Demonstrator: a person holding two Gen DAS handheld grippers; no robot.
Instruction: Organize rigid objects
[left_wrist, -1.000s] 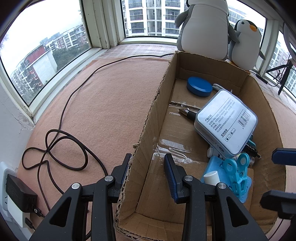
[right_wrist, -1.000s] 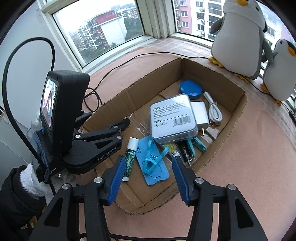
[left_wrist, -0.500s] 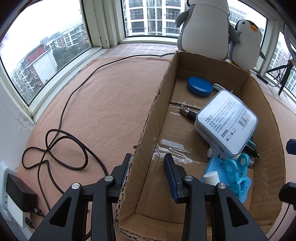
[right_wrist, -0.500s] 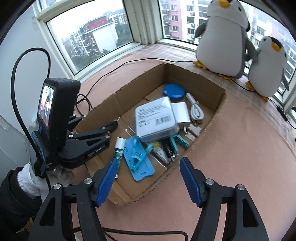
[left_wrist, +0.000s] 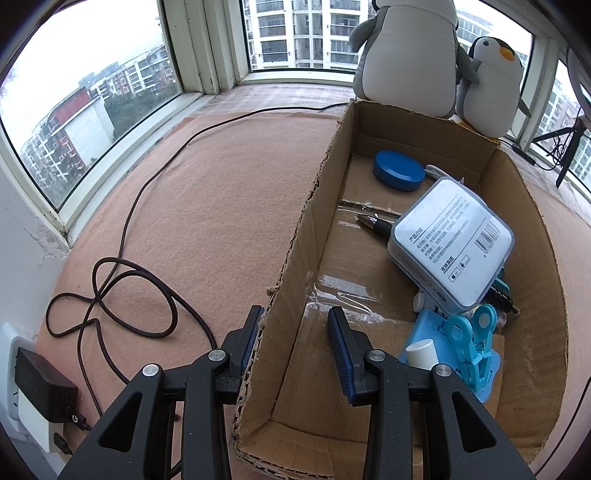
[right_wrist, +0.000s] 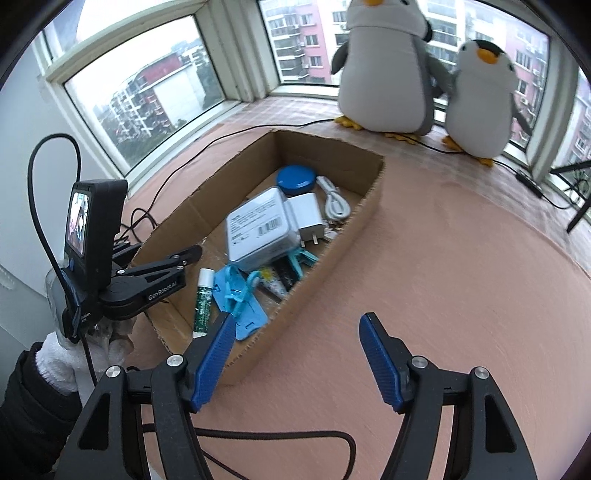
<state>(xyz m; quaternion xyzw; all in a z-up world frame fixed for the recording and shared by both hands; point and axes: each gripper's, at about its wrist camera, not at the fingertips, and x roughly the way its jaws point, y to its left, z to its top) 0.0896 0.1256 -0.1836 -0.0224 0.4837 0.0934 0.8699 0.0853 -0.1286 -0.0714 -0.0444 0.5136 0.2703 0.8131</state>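
A: In the left wrist view, what is the left hand-held gripper (left_wrist: 295, 343) doing?

B: It pinches the long side wall of the cardboard box (left_wrist: 291, 258), one finger outside, one inside. This view shows the inside of the box well: a blue round lid (left_wrist: 398, 173) near the far end wall, a grey case with a white label (left_wrist: 452, 243) leaning on other things, and a dark pen (left_wrist: 376, 224) whose back part goes under the case. Near the nearer end lies a light blue clip (left_wrist: 467, 341) on a blue holder, with a white cap in front of it. Two plush penguins (left_wrist: 406, 55) stand behind the far end of the box. A black cable (left_wrist: 122, 254) lies on the pink mat at the left.

A: And the right wrist view?

B: The right hand-held gripper (right_wrist: 297, 358) is spread, with nothing between the fingers, above the pink mat (right_wrist: 461, 266) beside the box (right_wrist: 343, 236). Here I see things the other view hides: a white charger (right_wrist: 308, 218), a white coiled cable (right_wrist: 336, 203), and a green-and-white tube (right_wrist: 202, 302). The left hand-held gripper (right_wrist: 184, 258) appears with its screen, held by a white-gloved hand (right_wrist: 66, 358). The small things under the grey case (right_wrist: 260, 229) are blurred; I cannot name them.
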